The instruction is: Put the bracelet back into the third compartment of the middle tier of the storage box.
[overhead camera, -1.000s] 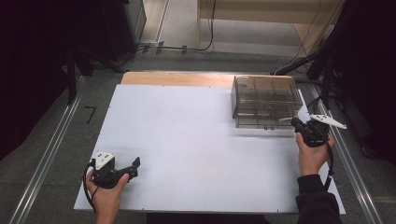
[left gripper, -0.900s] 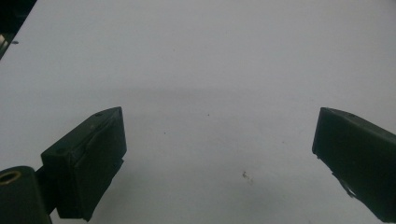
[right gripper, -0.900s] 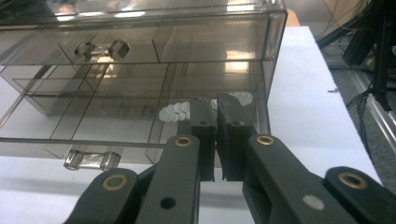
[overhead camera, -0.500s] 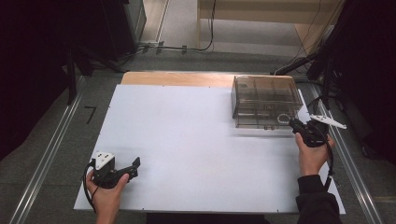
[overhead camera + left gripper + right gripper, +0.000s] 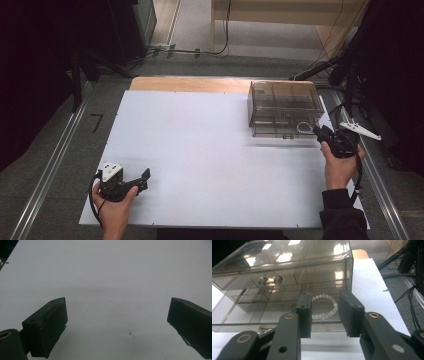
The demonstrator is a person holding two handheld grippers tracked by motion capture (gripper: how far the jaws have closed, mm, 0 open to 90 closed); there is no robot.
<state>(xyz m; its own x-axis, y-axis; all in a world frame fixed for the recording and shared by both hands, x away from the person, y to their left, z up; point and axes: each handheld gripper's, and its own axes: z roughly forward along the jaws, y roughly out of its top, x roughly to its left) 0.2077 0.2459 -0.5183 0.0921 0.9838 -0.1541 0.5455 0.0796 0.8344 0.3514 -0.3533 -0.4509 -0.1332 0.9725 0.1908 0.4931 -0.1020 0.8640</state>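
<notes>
White bench [image 5: 215,150], wood strip along its far edge. Smoky clear plastic drawer box [image 5: 285,107] sits at the far right of the bench, well apart from the left side.

Right gripper [image 5: 320,132] is at the box's near right corner, held by the right hand [image 5: 339,165], fingers pointing at the box front. In the right gripper view the fingers [image 5: 305,312] are partly open, a modest gap between them, gripping nothing. A white bead bracelet [image 5: 324,307] shows in that gap, lying in the box's lower drawer, which is pulled out a little; it also shows as a pale ring [image 5: 303,127] in the high view, at the box's near right. The fingers are just short of the bracelet; whether they touch the drawer edge I cannot tell. Two small round knobs [image 5: 270,280] on an upper drawer front, left of the bracelet.

Left gripper [image 5: 142,180] is at the near left of the bench, held by the left hand [image 5: 115,205], grey plate on top, fingers pointing right. In the left gripper view its fingers [image 5: 48,326] are wide open with only bare bench [image 5: 112,285] between them, holding nothing. Low over the bench; contact unclear.

Grey floor and metal rails [image 5: 47,165] flank the bench; cables [image 5: 200,50] on the floor beyond.
</notes>
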